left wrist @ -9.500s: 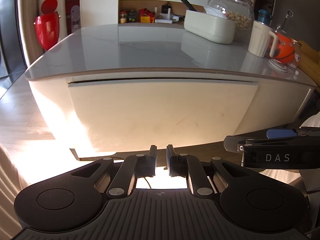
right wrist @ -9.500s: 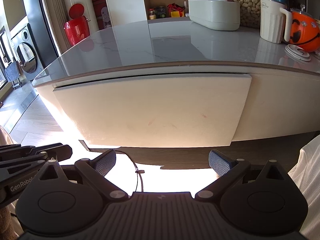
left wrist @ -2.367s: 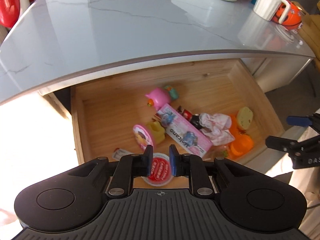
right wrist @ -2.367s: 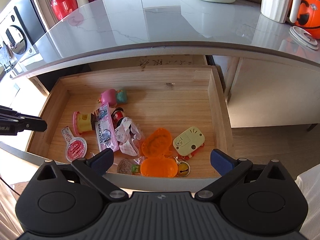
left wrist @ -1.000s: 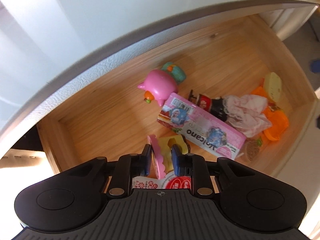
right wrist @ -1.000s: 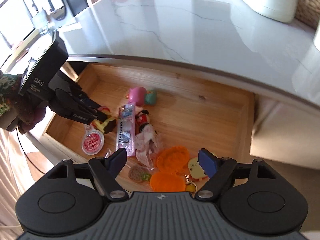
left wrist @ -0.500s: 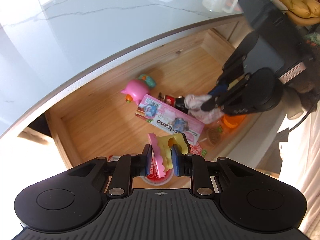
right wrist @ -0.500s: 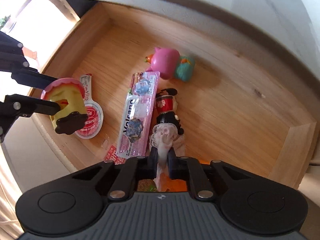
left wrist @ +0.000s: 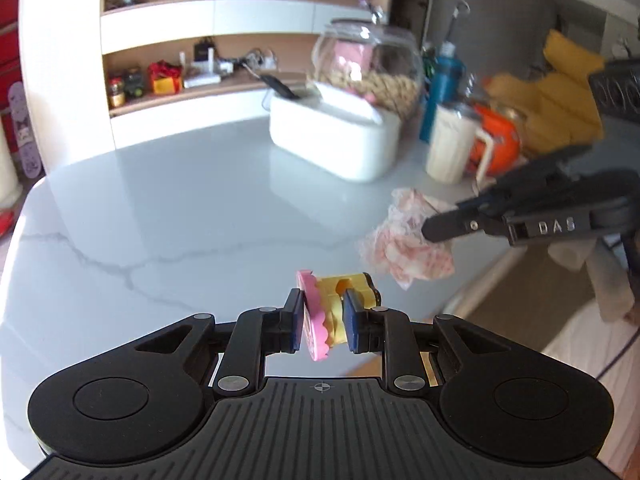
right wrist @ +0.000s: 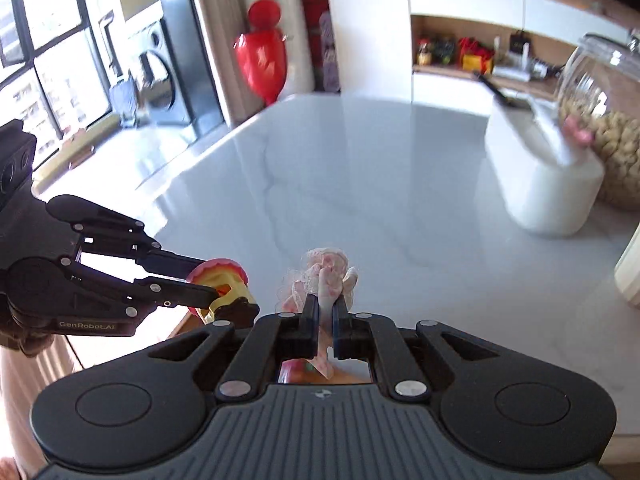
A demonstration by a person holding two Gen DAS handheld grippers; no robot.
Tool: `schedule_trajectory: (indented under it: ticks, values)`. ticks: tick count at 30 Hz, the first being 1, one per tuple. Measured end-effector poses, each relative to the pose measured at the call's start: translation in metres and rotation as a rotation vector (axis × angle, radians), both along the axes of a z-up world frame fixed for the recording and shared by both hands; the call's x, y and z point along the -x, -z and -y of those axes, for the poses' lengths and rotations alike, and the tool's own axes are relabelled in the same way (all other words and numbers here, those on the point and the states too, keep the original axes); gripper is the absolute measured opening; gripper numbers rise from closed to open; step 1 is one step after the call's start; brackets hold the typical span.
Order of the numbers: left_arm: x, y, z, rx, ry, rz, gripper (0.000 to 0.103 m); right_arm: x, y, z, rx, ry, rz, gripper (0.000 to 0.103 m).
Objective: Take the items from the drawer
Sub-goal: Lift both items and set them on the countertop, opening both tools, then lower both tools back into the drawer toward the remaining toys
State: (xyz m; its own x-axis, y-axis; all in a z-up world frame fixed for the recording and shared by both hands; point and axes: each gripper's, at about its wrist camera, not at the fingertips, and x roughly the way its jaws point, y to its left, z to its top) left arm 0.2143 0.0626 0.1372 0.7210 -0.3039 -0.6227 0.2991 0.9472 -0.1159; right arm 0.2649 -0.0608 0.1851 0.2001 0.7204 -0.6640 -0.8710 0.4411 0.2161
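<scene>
My left gripper (left wrist: 321,323) is shut on a pink and yellow toy (left wrist: 334,304), held above the near edge of the grey marble countertop (left wrist: 168,216). The right wrist view shows that toy (right wrist: 221,286) in the left gripper (right wrist: 208,294) at the left. My right gripper (right wrist: 325,322) is shut on a crumpled white and pink lace cloth (right wrist: 325,280), also raised over the counter. In the left wrist view the cloth (left wrist: 404,242) hangs from the right gripper (left wrist: 430,228) at the right. The drawer is out of view.
A white rectangular container (left wrist: 334,136), a glass jar of nuts (left wrist: 370,66), a cream mug (left wrist: 452,148), a blue bottle (left wrist: 442,84) and an orange pumpkin pot (left wrist: 496,144) stand at the counter's far right. A red bin (right wrist: 262,62) stands beyond the counter's far left.
Both grippers have lifted out of the drawer with their items and now point across the countertop. The drawer has dropped out of view.
</scene>
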Motion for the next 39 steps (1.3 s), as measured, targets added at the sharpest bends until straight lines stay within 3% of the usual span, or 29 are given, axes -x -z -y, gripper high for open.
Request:
schedule_trajectory:
  ticks: [3, 7, 9, 12, 15, 18, 20, 24, 27, 29, 31, 34, 36, 39]
  values:
    - [-0.046, 0.016, -0.010, 0.069, -0.072, 0.010, 0.024, -0.031, -0.001, -0.016, -0.057, 0.071, 0.000, 0.006]
    - [-0.083, 0.043, -0.013, 0.071, -0.133, -0.066, 0.024, -0.082, 0.041, -0.052, -0.059, 0.156, -0.107, 0.006]
    - [-0.089, 0.054, -0.013, 0.064, -0.153, -0.070, 0.028, -0.097, 0.060, -0.061, -0.047, 0.173, -0.146, 0.006]
    - [-0.091, 0.063, -0.010, 0.035, -0.152, -0.011, 0.034, -0.107, 0.096, -0.076, 0.006, 0.197, -0.171, 0.007]
    - [-0.090, 0.060, -0.007, 0.013, -0.156, 0.007, 0.030, -0.100, 0.112, -0.079, 0.064, 0.201, -0.162, 0.010]
    - [-0.085, 0.053, -0.016, 0.065, -0.180, 0.058, 0.029, -0.091, 0.099, -0.069, 0.046, 0.178, -0.113, 0.016]
    - [-0.077, 0.042, -0.020, 0.084, -0.182, 0.080, 0.029, -0.084, 0.084, -0.057, 0.008, 0.170, -0.076, 0.025]
    - [-0.052, 0.023, -0.025, 0.079, -0.177, 0.100, 0.029, -0.060, 0.044, -0.016, -0.075, 0.148, 0.012, 0.035]
    - [-0.020, 0.018, -0.019, 0.052, -0.123, 0.078, 0.029, -0.042, 0.034, 0.017, -0.111, 0.112, -0.006, 0.042]
    - [0.000, 0.024, -0.010, 0.026, -0.042, 0.019, 0.029, -0.032, 0.035, 0.033, -0.109, 0.072, -0.038, 0.050]
    - [0.018, 0.037, -0.001, 0.003, 0.037, -0.068, 0.029, -0.021, 0.044, 0.045, -0.077, 0.026, -0.074, 0.050]
    - [0.033, 0.074, 0.015, -0.047, 0.127, -0.301, 0.029, -0.003, 0.072, 0.054, 0.011, -0.026, -0.129, 0.050]
    - [0.035, 0.108, 0.024, -0.086, 0.143, -0.486, 0.029, 0.001, 0.097, 0.056, 0.077, -0.016, -0.162, 0.050]
    - [0.027, 0.145, 0.022, -0.031, 0.048, -0.656, 0.029, 0.002, 0.131, 0.057, 0.130, 0.042, -0.237, 0.050]
